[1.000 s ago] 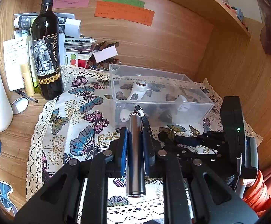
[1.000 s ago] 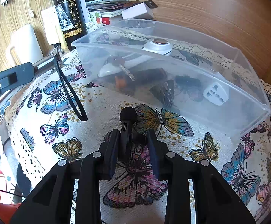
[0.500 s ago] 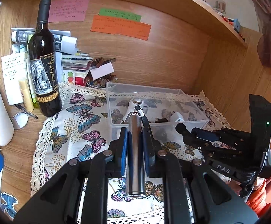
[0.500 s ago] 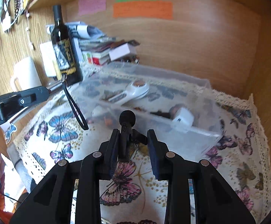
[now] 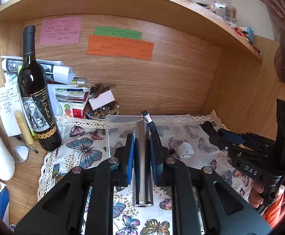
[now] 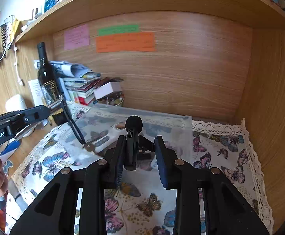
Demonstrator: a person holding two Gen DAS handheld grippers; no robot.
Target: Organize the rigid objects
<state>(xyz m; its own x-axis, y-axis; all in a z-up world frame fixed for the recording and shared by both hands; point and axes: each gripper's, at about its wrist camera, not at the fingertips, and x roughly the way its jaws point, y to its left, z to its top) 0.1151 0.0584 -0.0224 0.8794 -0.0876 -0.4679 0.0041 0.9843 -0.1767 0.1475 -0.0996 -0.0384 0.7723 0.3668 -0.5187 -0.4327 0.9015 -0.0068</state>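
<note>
1. Left wrist view: left gripper (image 5: 142, 152) pinches the metal flashlight (image 5: 142, 162), now raised higher above the clear bin (image 5: 111, 135) than a second ago.
2. Right wrist view: right gripper (image 6: 140, 156) has likewise lifted off the butterfly cloth (image 6: 217, 156), its fingers clamping the small black microphone (image 6: 133, 137). Judgement: both items ready for deposit in the bin.

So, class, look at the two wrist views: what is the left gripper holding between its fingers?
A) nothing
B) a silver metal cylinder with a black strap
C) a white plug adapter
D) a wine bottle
B: the left gripper is clamped on the silver cylinder, and its black strap hangs down in the right wrist view.
</note>
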